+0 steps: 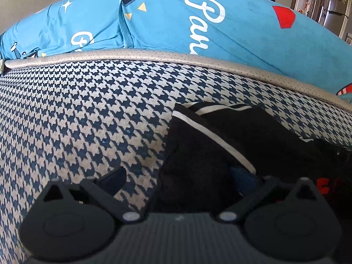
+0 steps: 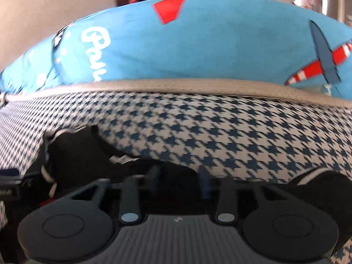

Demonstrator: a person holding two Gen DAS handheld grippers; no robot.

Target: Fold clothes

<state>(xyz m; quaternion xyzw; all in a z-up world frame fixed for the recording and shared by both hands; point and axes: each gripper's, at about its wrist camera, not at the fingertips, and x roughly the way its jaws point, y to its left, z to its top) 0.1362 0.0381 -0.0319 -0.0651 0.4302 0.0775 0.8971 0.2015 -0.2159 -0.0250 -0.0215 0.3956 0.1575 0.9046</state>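
Note:
A black garment with white stripes (image 1: 209,145) lies crumpled on the blue-and-white houndstooth surface (image 1: 88,114). My left gripper (image 1: 178,176) stands wide open at the garment's left edge. Its left finger rests over bare houndstooth, and its right finger is half sunk in the black cloth. In the right wrist view the same garment (image 2: 83,154) spreads from the left under my right gripper (image 2: 179,175). The right jaws stand slightly apart with black cloth lying between them, not pinched. Another dark fold with a white stripe (image 2: 323,182) lies at the right.
A grey piped edge (image 1: 154,55) borders the houndstooth surface at the back. Behind it rises bright blue bedding with white script and red shapes (image 1: 242,33). Walls, a doorway and furniture show dimly beyond at the top right.

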